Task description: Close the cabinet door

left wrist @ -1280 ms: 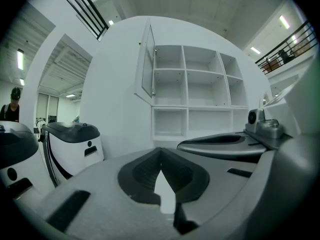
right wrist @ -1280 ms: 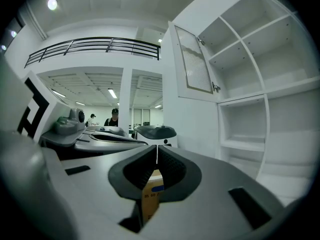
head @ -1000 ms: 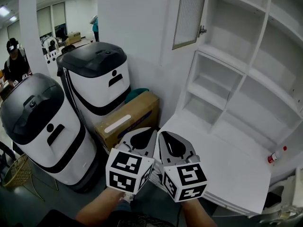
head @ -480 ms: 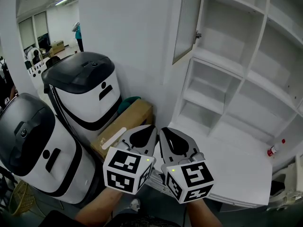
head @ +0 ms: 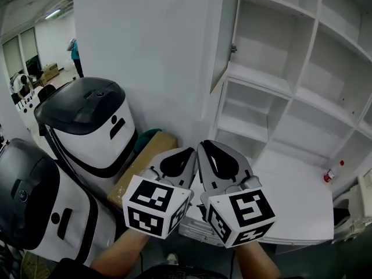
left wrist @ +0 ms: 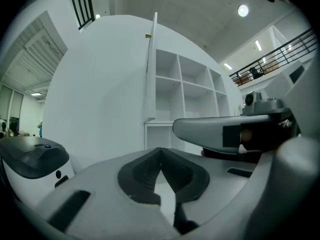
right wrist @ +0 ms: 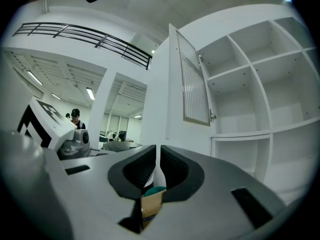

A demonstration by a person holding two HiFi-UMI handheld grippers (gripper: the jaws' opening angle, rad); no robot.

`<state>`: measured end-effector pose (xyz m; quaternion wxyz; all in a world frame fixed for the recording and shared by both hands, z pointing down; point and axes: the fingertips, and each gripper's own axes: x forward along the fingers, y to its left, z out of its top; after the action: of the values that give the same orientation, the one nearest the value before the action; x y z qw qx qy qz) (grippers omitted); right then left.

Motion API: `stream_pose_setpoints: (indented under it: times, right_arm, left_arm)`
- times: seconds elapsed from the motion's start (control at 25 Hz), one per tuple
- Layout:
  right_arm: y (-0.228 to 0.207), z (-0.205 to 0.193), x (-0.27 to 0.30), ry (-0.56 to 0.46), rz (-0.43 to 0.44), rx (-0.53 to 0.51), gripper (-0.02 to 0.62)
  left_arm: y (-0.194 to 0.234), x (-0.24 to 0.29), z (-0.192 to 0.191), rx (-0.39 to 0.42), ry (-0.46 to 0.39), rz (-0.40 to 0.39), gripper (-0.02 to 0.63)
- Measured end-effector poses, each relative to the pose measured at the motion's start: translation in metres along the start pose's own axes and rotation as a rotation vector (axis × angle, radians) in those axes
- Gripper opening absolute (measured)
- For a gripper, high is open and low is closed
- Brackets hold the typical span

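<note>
At the far left stand two black-topped white bins [head: 87,121], with a cardboard box [head: 145,161] wedged between them and the wall, so I get no room to swing wide on that side. My left hand-held gripper [head: 185,157] is clenched on nothing, its jaws meeting at the tips. The right hand-held gripper [head: 209,156], just beside it, is likewise clenched and empty. I reckon both are kept pinched because this job wants a blunt nose for pushing, not a grasp. Both hang by the near left corner of the table [head: 290,214], well below the cabinet door [head: 224,34]. That door stands open, swung out almost edge-on from the left side of the upper shelves [head: 279,68], with the white wall close on its outer face. The air between grippers and door is free, but the gap behind the door looks tight. A small red-capped bottle [head: 329,175] lies at the table's far right edge, well clear.
</note>
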<state>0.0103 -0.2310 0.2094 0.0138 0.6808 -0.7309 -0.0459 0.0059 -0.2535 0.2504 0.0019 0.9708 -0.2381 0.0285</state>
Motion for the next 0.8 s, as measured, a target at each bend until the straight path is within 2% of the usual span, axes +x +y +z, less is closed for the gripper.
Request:
stream_pose_setpoints:
  times: [0.52,0.8]
  right_arm:
    - [-0.015,0.032,0.032,-0.058,-0.144,-0.018,0.028]
    - [-0.019,0.037,0.044,-0.061,-0.194,-0.024,0.081]
  left_arm:
    - [0.033,0.018,0.021,0.017,-0.032,-0.097,0.012]
    - [0.037,0.027,0.026,0.019,-0.046,-0.142,0.011]
